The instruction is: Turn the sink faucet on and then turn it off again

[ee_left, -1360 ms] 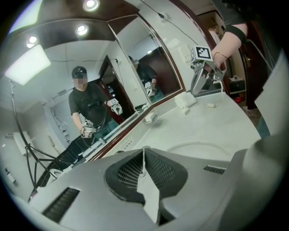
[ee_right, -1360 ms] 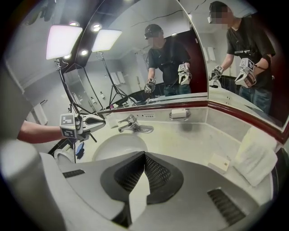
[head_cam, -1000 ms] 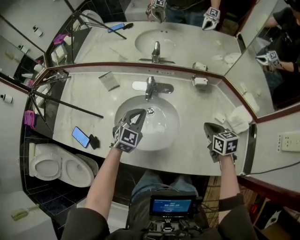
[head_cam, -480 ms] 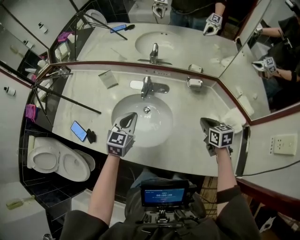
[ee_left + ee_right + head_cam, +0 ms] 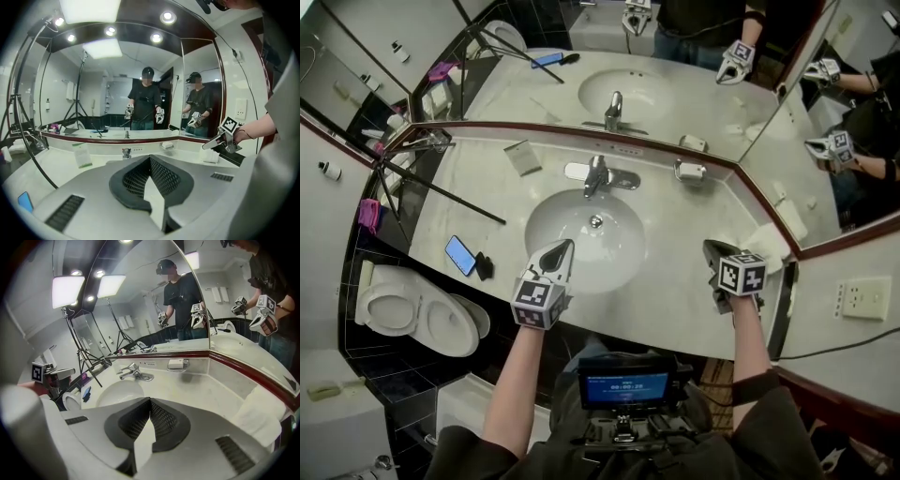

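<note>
- Since no stream shows at the faucet (image 5: 597,175), which stands at the centre of the frame behind the basin (image 5: 623,255), treat it as off; the opening stroke is probably the step in hand.
- Left tool (image 5: 559,249): jaws fully closed and empty. It hovers over the near rim of the basin, tip aimed at the faucet and well apart from it.
- Right tool (image 5: 712,249): jaws closed and empty, over the tabletop (image 5: 694,211) right of centre, near the folded towel (image 5: 766,246). Leave it parked clear of the basin.
- Use the closed left tool as a blunt pusher. Approach along the basin centreline, above the spout.
- Contact the handle (image 5: 599,167) near its free end. Its travel direction cannot be read here, so load it gently and stop once water runs.
- Press squarely; polished metal is likely to let the tip slip.
</note>
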Tool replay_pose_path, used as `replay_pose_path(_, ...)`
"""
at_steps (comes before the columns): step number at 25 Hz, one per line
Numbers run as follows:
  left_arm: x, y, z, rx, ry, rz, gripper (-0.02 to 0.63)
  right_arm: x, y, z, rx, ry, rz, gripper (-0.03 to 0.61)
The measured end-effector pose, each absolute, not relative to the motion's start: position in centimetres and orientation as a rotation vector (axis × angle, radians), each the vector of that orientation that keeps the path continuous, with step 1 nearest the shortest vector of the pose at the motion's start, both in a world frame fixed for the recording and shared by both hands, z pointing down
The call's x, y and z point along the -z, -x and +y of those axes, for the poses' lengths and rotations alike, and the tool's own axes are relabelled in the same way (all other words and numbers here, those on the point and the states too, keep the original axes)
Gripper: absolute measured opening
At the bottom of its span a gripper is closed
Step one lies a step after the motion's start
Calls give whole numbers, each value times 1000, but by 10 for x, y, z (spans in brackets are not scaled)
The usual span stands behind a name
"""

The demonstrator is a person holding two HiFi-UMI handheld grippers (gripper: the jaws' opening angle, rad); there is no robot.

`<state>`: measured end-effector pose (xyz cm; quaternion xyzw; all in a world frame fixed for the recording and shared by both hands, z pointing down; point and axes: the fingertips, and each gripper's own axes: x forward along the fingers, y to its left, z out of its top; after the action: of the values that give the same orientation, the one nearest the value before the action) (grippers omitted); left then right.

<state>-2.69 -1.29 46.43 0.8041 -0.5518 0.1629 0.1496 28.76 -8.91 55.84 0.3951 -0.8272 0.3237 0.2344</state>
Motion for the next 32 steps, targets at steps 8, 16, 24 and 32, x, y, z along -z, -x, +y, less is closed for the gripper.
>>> replay_pose_path(8, -469, 20, 0, -468, -2300, -1576, 0, -558, -294, -85, -893, -1099, -2266, 17)
replay_pose_path(16, -469, 34, 3, -454, -2339, -1554, 0, -554, -286, -71, -901, -1152, -2245, 17)
replay_pose_path(24, -473, 59, -4, -488, -2456, -1438, 0, -553, -258, -55, -923, -1267, -2230, 18)
replay_pose_path(32, -475, 78, -7, -519, -2500, -1369, 0, -545, -230, -35, -936, -1310, -2242, 18)
